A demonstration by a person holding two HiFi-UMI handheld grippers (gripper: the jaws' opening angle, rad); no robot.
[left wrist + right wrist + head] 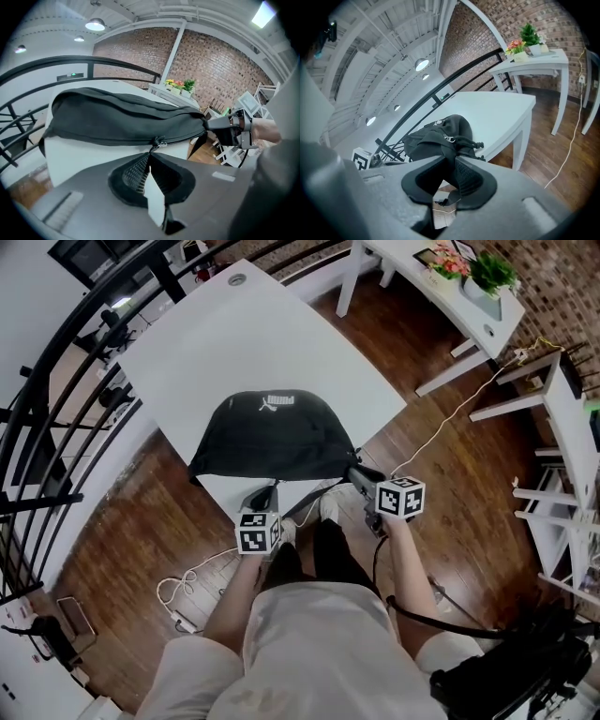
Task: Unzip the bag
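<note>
A black bag [272,437] lies on the white table [253,343], close to its near edge. My left gripper [266,495] is at the bag's front side, shut on the zipper pull [158,142] about midway along the closed zipper line. In the left gripper view the bag [122,117] fills the middle, and the pull tab runs down between the jaws. My right gripper [356,471] is at the bag's right corner, shut on a fold of black fabric [451,154] from the bag [440,133]. The right gripper [232,131] also shows in the left gripper view, clamping that end.
A second white table [469,296] with potted plants stands at the upper right. A black railing [56,427] runs along the left. A white cable [450,418] crosses the wood floor, and white shelving [572,427] is at the right. The person's legs are just below the table edge.
</note>
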